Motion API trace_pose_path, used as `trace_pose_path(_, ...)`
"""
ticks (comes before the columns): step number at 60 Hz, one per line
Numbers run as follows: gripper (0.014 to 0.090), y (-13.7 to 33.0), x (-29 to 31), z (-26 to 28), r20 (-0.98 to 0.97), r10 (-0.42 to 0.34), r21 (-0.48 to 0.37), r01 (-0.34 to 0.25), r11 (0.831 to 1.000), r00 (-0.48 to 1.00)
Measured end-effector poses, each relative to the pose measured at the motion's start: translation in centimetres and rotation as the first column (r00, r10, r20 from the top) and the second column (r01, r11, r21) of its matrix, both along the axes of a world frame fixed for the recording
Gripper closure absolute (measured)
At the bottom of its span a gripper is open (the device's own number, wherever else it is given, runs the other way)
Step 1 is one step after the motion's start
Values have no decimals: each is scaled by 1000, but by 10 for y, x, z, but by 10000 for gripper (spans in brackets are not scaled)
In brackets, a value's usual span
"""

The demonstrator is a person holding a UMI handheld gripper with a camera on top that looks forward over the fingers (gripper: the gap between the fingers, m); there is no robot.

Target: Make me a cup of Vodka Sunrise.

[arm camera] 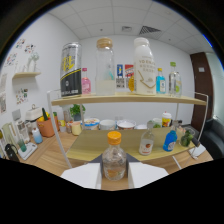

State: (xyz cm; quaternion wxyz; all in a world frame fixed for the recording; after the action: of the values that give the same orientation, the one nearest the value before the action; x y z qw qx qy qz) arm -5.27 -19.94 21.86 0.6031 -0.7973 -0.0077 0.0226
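A small clear bottle [114,159] with an orange cap stands upright between my gripper's [114,172] two pale fingers [82,175]. Both fingers lie against its sides, so the gripper is shut on it. The bottle's base and the lower parts of the fingers are hidden. Beyond it, on the light wooden lower shelf [90,145], stand a small clear bottle with an orange label [146,143] and a blue bottle [170,140]. On the upper shelf [125,99] stand a black and yellow can [70,70], a tall clear bottle with a cork lid [105,67] and a white bottle [144,67].
Several cups and bowls [107,124] line the back of the lower shelf. An orange plant pot [46,126] and small jars sit to the left. A blue bottle [160,81] and a clear one [174,83] stand on the upper shelf's right end. The white frame post [59,135] rises ahead left.
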Motion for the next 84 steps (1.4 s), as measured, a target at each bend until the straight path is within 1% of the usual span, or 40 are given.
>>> trace_pose_path(4, 694, -10, 0, -11, -8, -6, -22, 6, 1000, 1000)
trace_pose_path(10, 694, -21, 1, -24, -12, -10, -26, 10, 1000, 1000)
trace_pose_path(19, 693, -24, -4, -54, -8, -3, -34, 3, 999, 1000)
trace_pose_path(23, 693, -21, -6, -77, -12, -3, -65, 2, 998, 1000)
trace_pose_path(26, 695, -19, -6, -96, -12, -13, -104, 11, 994, 1000)
trace_pose_path(33, 695, -14, -7, -140, -20, -37, -187, 32, 982, 999)
trace_pose_path(40, 696, -11, -8, -171, -2, -40, -237, 38, 971, 999)
trace_pose_path(54, 690, -12, -11, -198, 20, -25, -283, 29, 959, 999)
trace_pose_path(60, 684, -12, -13, -197, 18, -19, -277, 23, 961, 1000)
trace_pose_path(63, 680, -14, -12, -200, 23, -22, -296, 28, 955, 999)
trace_pose_path(65, 677, -15, -12, -200, 23, -24, -294, 30, 955, 999)
trace_pose_path(70, 669, -22, -12, -203, 23, -28, -309, 34, 950, 999)
trace_pose_path(73, 626, -25, -11, -204, 25, -30, -316, 36, 948, 999)
trace_pose_path(76, 560, -28, -8, -204, 34, -37, -316, 46, 948, 999)
trace_pose_path(80, 478, -35, -4, -205, 42, -38, -330, 50, 943, 998)
trace_pose_path(82, 337, -40, -4, -204, 39, -34, -333, 45, 942, 999)
trace_pose_path(83, 285, -42, -3, -202, 37, -34, -333, 45, 942, 999)
trace_pose_path(84, 266, -45, -3, -200, 34, -34, -333, 43, 942, 999)
